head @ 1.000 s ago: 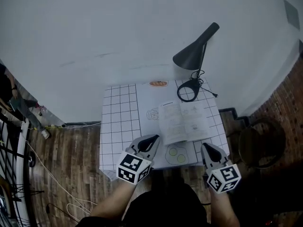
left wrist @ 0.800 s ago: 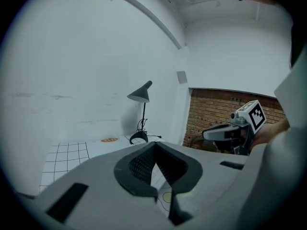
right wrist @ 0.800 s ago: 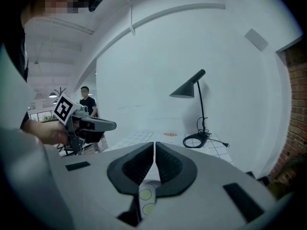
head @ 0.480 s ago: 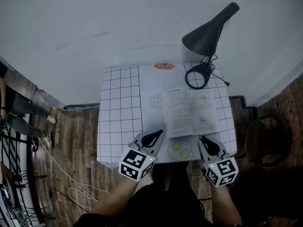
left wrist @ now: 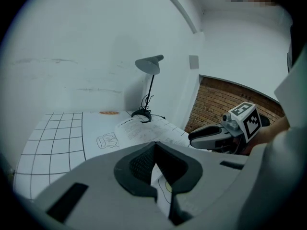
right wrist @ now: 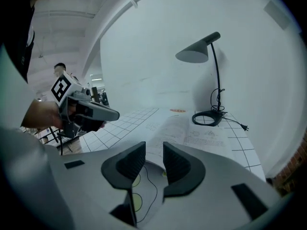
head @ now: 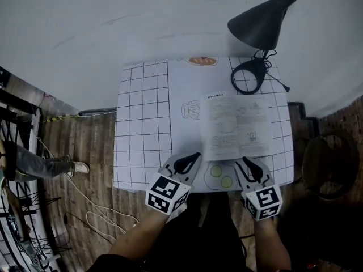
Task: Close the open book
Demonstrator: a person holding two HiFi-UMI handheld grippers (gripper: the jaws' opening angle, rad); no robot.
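Observation:
The open book (head: 235, 126) lies flat on the right half of the white grid mat (head: 142, 123), pages up; it also shows as the book (left wrist: 144, 131) and the book (right wrist: 192, 133) in the two gripper views. My left gripper (head: 182, 164) hovers at the table's front edge, left of the book, and the left gripper (left wrist: 154, 145) has its pads together, holding nothing. My right gripper (head: 249, 166) is just in front of the book's near edge. The right gripper (right wrist: 153, 150) has just been opening its jaws; a gap shows with nothing between them.
A dark desk lamp (head: 266, 18) leans over the back right corner, its ring base (head: 249, 75) and cord beside the book. Two yellow circles (head: 218, 177) are printed on the mat near the front edge. A dark stool (head: 329, 166) stands to the right, and cables (head: 85, 208) lie on the floor at left.
Both grippers have sunk toward the table's front edge and now reach over it. The right jaws have parted. The book has not moved on the mat.

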